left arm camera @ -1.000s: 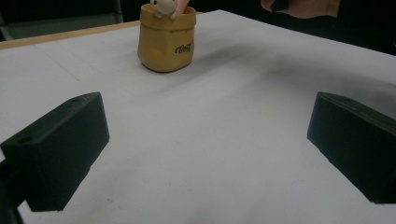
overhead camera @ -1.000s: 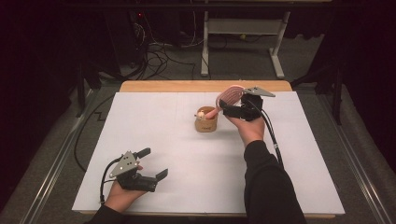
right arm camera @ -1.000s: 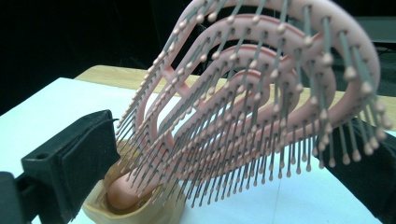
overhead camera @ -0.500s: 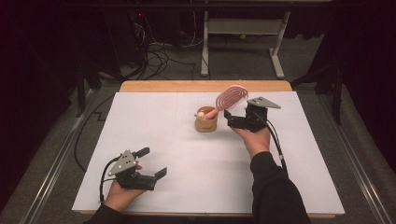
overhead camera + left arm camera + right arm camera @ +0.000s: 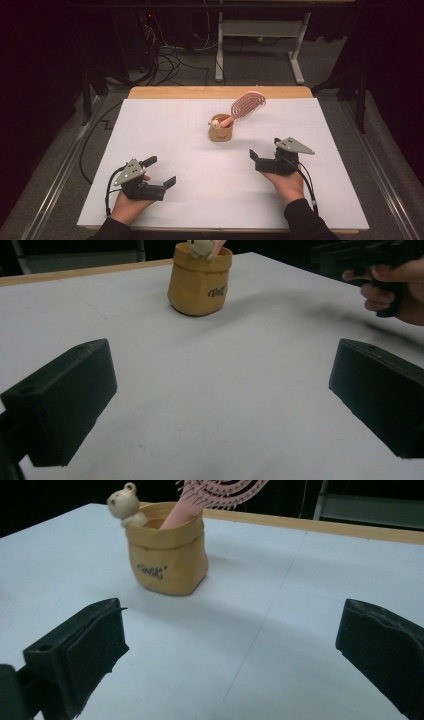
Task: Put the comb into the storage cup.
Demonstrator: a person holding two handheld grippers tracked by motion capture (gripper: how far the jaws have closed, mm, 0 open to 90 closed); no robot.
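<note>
Pink hairbrush (image 5: 246, 106) stands handle-down in small tan pouch (image 5: 220, 132), w/ head leaning up and to the right, past the pouch rim. Pouch sits on white table (image 5: 190, 150), far of centre, just left of the mid-line. A tiny bear figure (image 5: 122, 502) hangs at the pouch's rim.

Right gripper (image 5: 262, 156) is near-right of the pouch, well apart from it, nothing between the jaws, which are spread wide. Hand behind it lies low on the table, forearm coming in from the near edge, grey plate on top tilted to the right. Left gripper (image 5: 160, 172) sits at near-left, well apart from everything, jaws also spread wide, empty, pointing right and slightly far; hand wraps it from below.

Hard to see: brush head is cut off at top of right gripper view; in left gripper view pouch top and bear are clipped, and the other hand (image 5: 387, 287) is blurred at far right. Print on pouch unreadable. Room beyond table mostly dark.
</note>
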